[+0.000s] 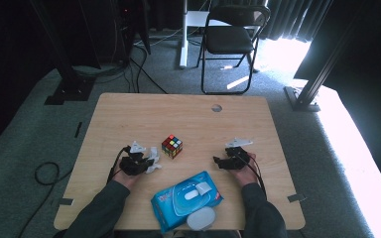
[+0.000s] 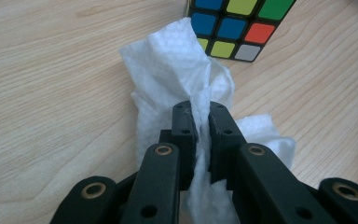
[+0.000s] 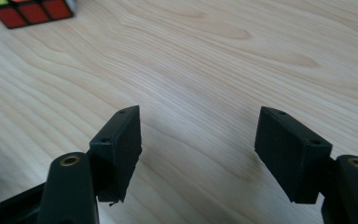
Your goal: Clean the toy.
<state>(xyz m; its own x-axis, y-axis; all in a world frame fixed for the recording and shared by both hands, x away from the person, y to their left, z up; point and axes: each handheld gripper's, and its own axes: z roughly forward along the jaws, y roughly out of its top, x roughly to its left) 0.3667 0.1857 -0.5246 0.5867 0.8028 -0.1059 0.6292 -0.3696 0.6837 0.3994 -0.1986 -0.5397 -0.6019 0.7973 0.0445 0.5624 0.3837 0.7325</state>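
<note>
Left gripper (image 1: 140, 159) sits toward the table's left edge, about midway between front and back, and its jaws are pinched tight on a white wipe (image 1: 153, 160); in the left gripper view (image 2: 201, 135) the wipe (image 2: 182, 70) bunches up between the two black pads and spills out ahead onto the wood, one flap reaching just short of the puzzle cube (image 2: 240, 28). Over to the right gripper (image 1: 224, 162), toward the table's right edge and level with the left one; its jaws stand well apart with nothing between them, and in the right gripper view (image 3: 198, 149) there's bare wood grain in the gap, with a red corner of the cube (image 3: 28, 11) at the far left. No earlier look to compare, so only the wide gap can be called. The cube (image 1: 171, 146) itself rests near the middle of the table (image 1: 129, 114), between the two grippers and a touch farther back; at the front edge lies a blue pack of wipes (image 1: 166, 203) with its lid flipped open, and a pale round thing (image 1: 201, 218) just beside it. The table is light wood with a small round hole (image 1: 217, 107) near the back edge; grey carpet all around, a black folding chair (image 1: 230, 39) behind, cables trailing left, bright daylight pouring in at the right.
</note>
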